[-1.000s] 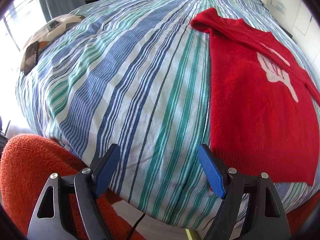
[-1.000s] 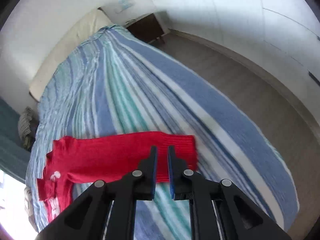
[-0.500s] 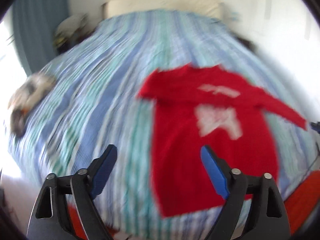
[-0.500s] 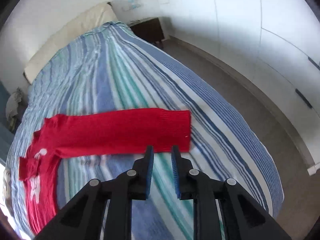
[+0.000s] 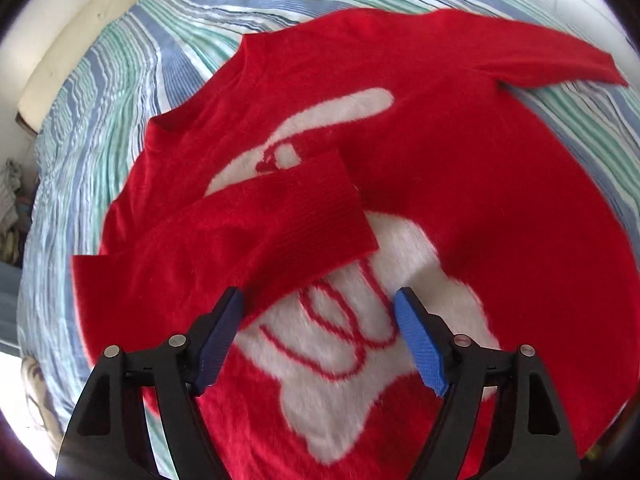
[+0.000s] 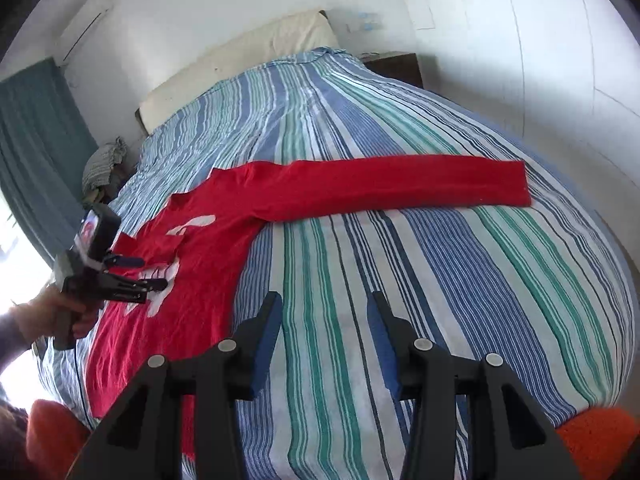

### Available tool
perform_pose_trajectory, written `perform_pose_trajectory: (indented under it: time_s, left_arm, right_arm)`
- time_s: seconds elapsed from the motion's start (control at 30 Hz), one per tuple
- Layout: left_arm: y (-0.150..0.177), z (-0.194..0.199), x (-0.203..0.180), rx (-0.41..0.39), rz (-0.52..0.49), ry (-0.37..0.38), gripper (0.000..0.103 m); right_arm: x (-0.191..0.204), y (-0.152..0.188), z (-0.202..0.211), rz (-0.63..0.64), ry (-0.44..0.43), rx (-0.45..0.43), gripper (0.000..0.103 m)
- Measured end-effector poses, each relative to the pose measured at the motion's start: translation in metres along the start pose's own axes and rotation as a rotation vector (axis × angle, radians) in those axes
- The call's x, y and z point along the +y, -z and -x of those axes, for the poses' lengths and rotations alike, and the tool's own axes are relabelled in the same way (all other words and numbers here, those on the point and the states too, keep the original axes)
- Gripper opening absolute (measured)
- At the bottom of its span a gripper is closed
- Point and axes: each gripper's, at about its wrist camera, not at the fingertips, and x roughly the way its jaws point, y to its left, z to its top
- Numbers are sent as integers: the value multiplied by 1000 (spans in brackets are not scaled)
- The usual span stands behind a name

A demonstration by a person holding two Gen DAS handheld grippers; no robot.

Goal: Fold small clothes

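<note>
Red, fuzzy knit makes up the small sweater [image 5: 460, 208], which lies flat on the bed [image 6: 360, 280], face up, near the foot and toward one side. Its front carries a large white plush motif [image 5: 352, 360] shaped like a hand, with thin red lines drawn through it; no readable writing shows. One sleeve [image 5: 248, 240] is folded in across the chest, its ribbed cuff resting on the white motif, while the other sleeve [image 6: 400, 188] stretches straight out across the bedcover, ending in a squared ribbed cuff. The bedcover is thin woven cotton in long blue, green and white stripes, slightly creased, with a pale cream headboard cushion [image 6: 256, 52] beyond it. The left hand-held gripper [image 5: 320, 332] hovers over the sweater's chest, blue textured pads wide apart but closing, nothing between them, the folded sleeve's edge just by one pad. The right hand-held gripper [image 6: 324, 320] hangs above bare striped cover beside the sweater's body, its jaws opening and empty. Orange shaggy fabric [image 6: 592, 440] shows at the bed's foot.
</note>
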Motion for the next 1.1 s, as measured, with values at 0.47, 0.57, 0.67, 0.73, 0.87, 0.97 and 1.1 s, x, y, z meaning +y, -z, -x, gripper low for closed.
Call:
perform_pose_trajectory:
  time_s: [0.47,0.57,0.67,0.73,0.87,0.97,1.1]
  left_arm:
    - [38,55,123,-230,611,158,3]
    - [115,87,216,-289,956,61,3]
    - [201,94,287,-225,1187,-162,3]
    - [242,90,311,-159,1254,-272,2]
    - [291,74,324,-59,1299,-363,2]
    - [307,62,321,-26,1327,-371,2]
    - [322,44,320,14,1376,-358,2]
  right_arm:
    - [14,7,-17,62,23,33,44]
    - [15,7,-18,64,23,34,44]
    - [17,7,-20,73,20,37,44]
    - [20,8,-22,86,19,42,44]
    - [30,13,-26,125,27,59,44]
    - [35,16,-29,148,40,67,44]
    - [35,18,-33,160,55,81,44]
